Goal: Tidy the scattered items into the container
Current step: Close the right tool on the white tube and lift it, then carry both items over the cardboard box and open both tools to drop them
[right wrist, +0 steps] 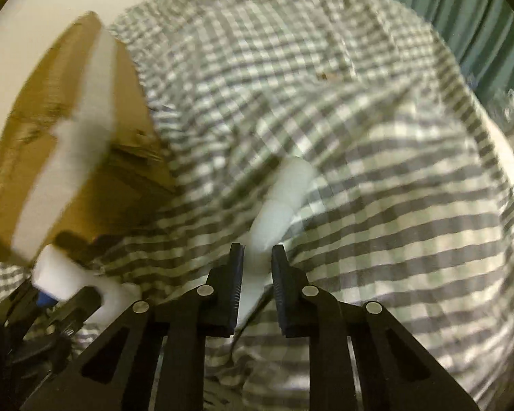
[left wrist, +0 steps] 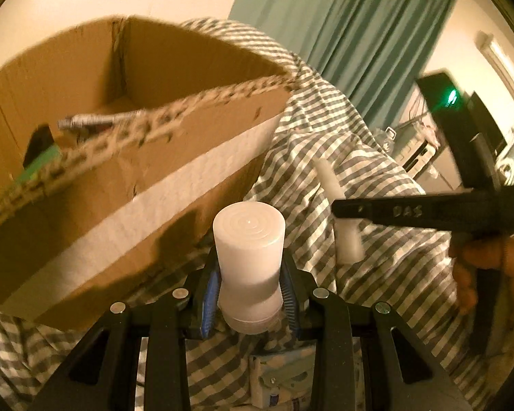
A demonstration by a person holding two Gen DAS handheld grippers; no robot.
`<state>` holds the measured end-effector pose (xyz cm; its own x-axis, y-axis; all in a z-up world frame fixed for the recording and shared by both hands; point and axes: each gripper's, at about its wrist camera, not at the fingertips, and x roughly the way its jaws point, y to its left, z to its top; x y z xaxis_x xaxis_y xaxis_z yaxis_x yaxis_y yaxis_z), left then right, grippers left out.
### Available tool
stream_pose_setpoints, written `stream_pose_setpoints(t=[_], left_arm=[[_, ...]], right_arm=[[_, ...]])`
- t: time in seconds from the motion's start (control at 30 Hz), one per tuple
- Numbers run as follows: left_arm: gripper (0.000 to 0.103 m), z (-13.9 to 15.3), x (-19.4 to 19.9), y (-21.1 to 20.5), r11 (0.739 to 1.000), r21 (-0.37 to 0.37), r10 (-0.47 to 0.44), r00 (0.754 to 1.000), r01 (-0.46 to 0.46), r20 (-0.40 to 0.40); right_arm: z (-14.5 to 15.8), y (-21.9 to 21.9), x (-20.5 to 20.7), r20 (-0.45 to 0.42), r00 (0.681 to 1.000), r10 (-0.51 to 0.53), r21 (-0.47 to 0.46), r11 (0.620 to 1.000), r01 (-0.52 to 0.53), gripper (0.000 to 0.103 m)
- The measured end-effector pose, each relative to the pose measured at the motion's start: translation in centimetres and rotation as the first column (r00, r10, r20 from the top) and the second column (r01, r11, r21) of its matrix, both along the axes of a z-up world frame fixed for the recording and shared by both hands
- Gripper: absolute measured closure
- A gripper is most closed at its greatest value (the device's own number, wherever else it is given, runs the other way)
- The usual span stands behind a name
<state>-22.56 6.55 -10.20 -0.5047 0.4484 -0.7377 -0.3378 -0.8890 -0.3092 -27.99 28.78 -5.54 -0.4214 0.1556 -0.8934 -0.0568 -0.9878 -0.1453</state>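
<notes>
Cardboard box (left wrist: pixel 126 157) sits up-left of your left claw (left wrist: pixel 250 284), near enough for a short lift over its rim. That claw clamps the white bottle (left wrist: pixel 248 260). Your right claw (right wrist: pixel 257 257) straddles the white tube (right wrist: pixel 281 202) on the bed's checked cover (right wrist: pixel 377 178); whether it grips, I cannot tell.

White bottle (left wrist: pixel 248 263): capped end forward, clamped between blue pads. White tube (right wrist: pixel 281 202) lies on checked cloth, right of open cardboard box (left wrist: pixel 202 144) holding a few items.
</notes>
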Motion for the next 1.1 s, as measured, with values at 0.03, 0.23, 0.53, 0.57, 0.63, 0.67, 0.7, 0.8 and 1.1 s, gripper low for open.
stream_pose_setpoints(t=[0.03,0.23,0.53,0.57,0.63,0.67,0.7,0.8,1.1], left_arm=[[0.07,0.2,0.0,0.1,1.0,0.007,-0.004,1.0,0.004,-0.003],[0.07,1.7,0.3,-0.4,0.998,0.056,-0.006,1.0,0.008,-0.026],[0.07,3.9,-0.4,-1.1,0.995,0.103,0.018,0.999,-0.013,-0.042],[0.07,4.4,-0.5,-1.3,0.993,0.113,0.019,0.999,-0.013,-0.051],[0.07,5.7,-0.7,-1.7,0.99,0.142,0.017,0.997,-0.007,-0.072],[0.07,6.6,-0.7,-2.0,0.986,0.165,0.014,0.996,0.0,-0.083],[0.07,7.3,-0.7,-2.3,0.984,0.178,0.014,0.996,0.003,-0.09],[0.07,10.4,-0.9,-3.4,0.977,0.212,0.016,0.989,0.015,-0.144],[0.07,14.3,-5.5,-10.0,0.988,0.103,0.134,0.969,-0.115,-0.206]], right_arm=[[0.6,-0.4,0.4,-0.017,1.0,0.007,0.004,1.0,-0.007,0.089],[3.5,-3.2,1.7,-0.111,0.992,0.066,0.01,0.998,-0.065,0.089],[7.0,-5.2,3.6,-0.239,0.964,0.115,-0.087,0.986,-0.139,0.09],[8.0,-5.6,3.9,-0.261,0.957,0.127,-0.087,0.984,-0.155,0.09],[9.8,-6.3,4.3,-0.308,0.938,0.158,-0.068,0.98,-0.187,0.09],[10.5,-6.7,4.6,-0.326,0.93,0.168,-0.066,0.978,-0.2,0.09],[11.1,-7.0,4.7,-0.343,0.923,0.176,-0.069,0.975,-0.212,0.09],[12.7,-8.5,4.9,-0.377,0.9,0.217,-0.073,0.962,-0.262,0.09],[13.9,-15.1,0.5,-0.379,0.844,0.378,-0.023,0.909,-0.417,0.09]])
